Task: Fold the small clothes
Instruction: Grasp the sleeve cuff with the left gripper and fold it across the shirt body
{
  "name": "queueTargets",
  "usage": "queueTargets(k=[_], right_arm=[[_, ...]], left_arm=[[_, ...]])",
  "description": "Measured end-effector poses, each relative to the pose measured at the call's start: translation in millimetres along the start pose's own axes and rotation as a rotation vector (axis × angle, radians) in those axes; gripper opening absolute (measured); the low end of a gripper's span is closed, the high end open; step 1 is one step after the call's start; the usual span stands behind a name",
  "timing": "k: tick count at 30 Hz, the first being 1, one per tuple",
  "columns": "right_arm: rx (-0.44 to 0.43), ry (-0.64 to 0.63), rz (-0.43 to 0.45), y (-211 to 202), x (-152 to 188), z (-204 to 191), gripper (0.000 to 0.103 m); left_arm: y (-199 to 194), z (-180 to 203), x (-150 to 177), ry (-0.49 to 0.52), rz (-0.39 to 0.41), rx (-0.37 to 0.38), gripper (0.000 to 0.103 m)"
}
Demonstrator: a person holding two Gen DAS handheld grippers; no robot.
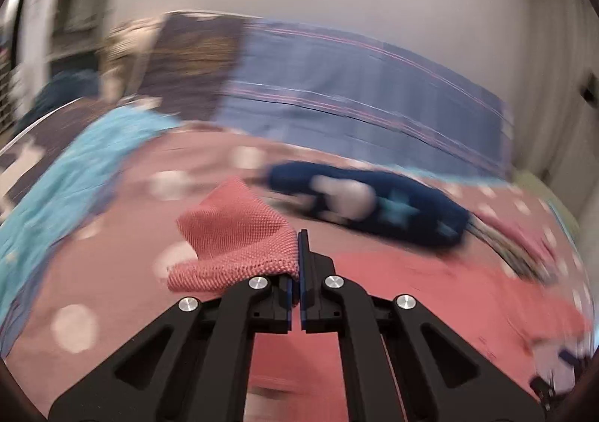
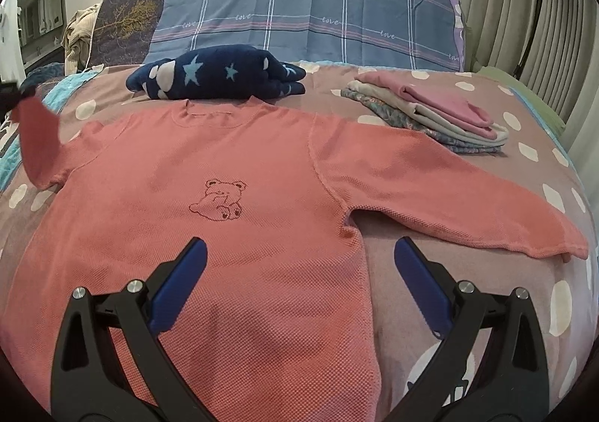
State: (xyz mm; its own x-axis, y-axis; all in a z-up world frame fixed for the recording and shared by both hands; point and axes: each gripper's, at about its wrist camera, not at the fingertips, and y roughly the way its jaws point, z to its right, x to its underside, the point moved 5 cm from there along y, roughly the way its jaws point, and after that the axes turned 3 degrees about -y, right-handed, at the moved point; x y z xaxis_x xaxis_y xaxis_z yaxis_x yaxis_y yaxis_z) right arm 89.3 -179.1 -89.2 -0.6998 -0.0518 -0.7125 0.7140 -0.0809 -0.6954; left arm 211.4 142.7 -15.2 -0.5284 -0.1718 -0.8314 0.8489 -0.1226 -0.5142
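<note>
A coral knit sweater (image 2: 232,175) with a stitched bear lies face up on the bed, its right sleeve (image 2: 441,190) spread out flat. My left gripper (image 1: 299,261) is shut on the cuff of the left sleeve (image 1: 239,238) and holds it lifted above the bed; that raised sleeve shows at the left edge of the right wrist view (image 2: 37,137). My right gripper (image 2: 299,283) is open and empty, hovering over the sweater's lower right side near the armpit.
A dark blue star-patterned garment (image 2: 217,73) lies bundled just behind the collar. A stack of folded clothes (image 2: 430,111) sits at the back right. A plaid pillow (image 2: 310,14) stands at the headboard. A turquoise blanket (image 1: 75,167) lies at the left.
</note>
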Motion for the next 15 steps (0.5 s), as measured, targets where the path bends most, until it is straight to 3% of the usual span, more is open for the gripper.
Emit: queueTargets(k=[5, 9, 12, 14, 15], right_arm=[[-0.011, 0.007, 0.008, -2.3, -1.3, 3.5, 0.101], [-0.005, 0.016, 0.01, -1.6, -0.6, 8.8, 0.101], [-0.011, 0.026, 0.003, 0.1, 1.6, 13.9, 0.101], [-0.035, 0.04, -0.001, 1.4, 1.8, 17.5, 0.101], [-0.055, 0.05, -0.001, 2.3, 1.3, 19.3, 0.099]], left_arm=[[10.8, 92.4, 37.9, 0.142, -0.076, 0.181, 0.002], [19.2, 133.8, 72.6, 0.256, -0.129, 0.241, 0.003], [27.3, 146.2, 99.1, 0.304, -0.198, 0.268, 0.02], [28.4, 142.7, 108.4, 0.317, -0.222, 0.267, 0.038], [27.7, 140.7, 110.6, 0.324, -0.225, 0.258, 0.041]])
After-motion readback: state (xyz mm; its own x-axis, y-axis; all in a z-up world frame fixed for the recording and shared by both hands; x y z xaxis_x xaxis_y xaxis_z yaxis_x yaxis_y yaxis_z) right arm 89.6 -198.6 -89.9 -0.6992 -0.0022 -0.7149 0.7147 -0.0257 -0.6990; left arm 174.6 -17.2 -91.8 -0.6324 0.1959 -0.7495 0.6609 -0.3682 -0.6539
